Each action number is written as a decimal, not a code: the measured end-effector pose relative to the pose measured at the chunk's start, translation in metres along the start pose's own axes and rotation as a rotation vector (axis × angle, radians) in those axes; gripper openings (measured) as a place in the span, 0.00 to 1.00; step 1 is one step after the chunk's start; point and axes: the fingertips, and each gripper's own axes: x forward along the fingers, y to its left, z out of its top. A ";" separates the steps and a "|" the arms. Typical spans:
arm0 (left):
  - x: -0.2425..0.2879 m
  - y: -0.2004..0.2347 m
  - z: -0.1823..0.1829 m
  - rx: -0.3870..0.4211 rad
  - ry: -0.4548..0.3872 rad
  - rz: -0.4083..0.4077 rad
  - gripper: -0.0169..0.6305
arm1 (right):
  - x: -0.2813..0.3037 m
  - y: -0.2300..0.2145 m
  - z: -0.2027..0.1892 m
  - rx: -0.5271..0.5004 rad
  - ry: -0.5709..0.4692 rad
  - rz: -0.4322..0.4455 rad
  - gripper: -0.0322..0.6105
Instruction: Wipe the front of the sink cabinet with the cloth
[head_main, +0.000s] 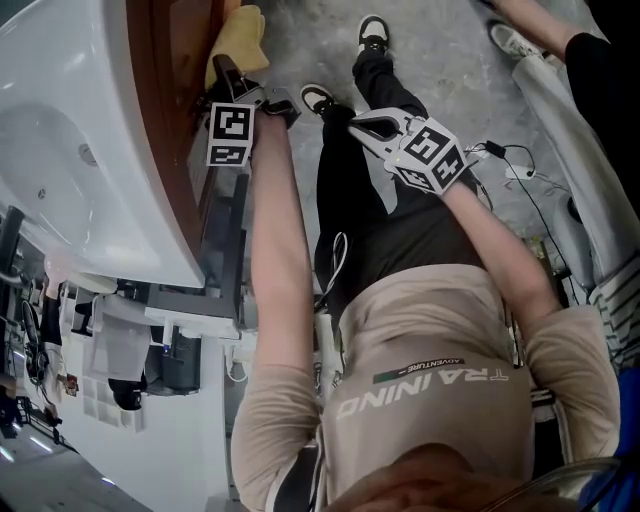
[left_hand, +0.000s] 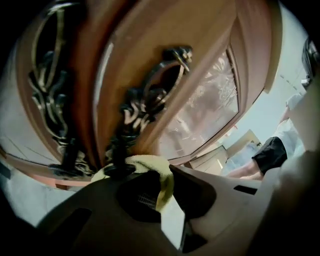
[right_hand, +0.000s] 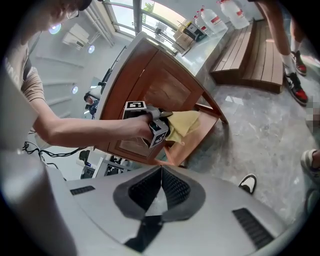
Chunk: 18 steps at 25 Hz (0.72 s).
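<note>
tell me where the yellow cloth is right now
The yellow cloth is top left in the head view, clamped in the left gripper against the sink cabinet front, beside the white sink.

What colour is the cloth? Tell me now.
Pale yellow; the cloth shows best in the right gripper view.

Floor: grey mottled stone beneath me, with cables trailing across it on my right. A slatted wooden platform lies along the far side, and large water bottles stand beyond it. The window above admits daylight. Round lights are set in a white surface, wall or ceiling undetermined.
</note>
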 end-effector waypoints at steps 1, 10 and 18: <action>0.004 -0.006 0.002 -0.003 -0.003 -0.007 0.09 | -0.001 0.000 0.001 0.002 0.001 0.003 0.07; 0.046 -0.071 0.025 0.016 -0.037 -0.057 0.09 | -0.027 -0.022 0.039 -0.002 -0.031 -0.010 0.07; 0.077 -0.143 0.031 0.063 -0.037 -0.144 0.09 | -0.049 -0.047 0.062 0.006 -0.064 -0.032 0.07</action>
